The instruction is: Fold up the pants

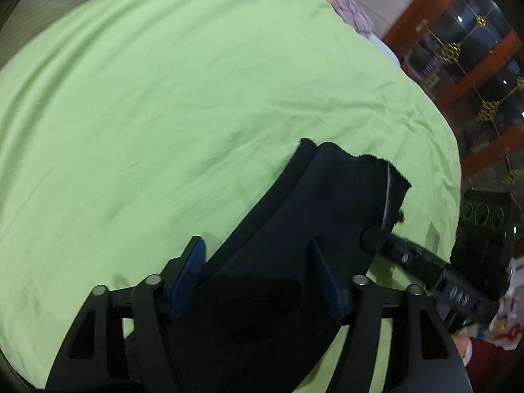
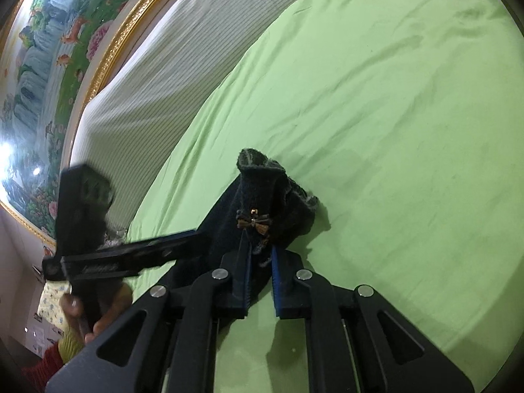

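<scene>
The dark navy pants hang bunched above a light green sheet. My left gripper has its blue-padded fingers wide apart, with the cloth draped between them. My right gripper is shut on the pants at an edge with a small brown bow; the fleecy hem stands up beyond its tips. The right gripper also shows in the left wrist view, pinching the cloth. The left gripper shows in the right wrist view at the cloth's left side.
The green sheet covers the bed. A striped white cover lies along its far side under a gold-framed painting. A pink checked cloth lies at the bed's far edge. A wood-and-glass cabinet stands to the right.
</scene>
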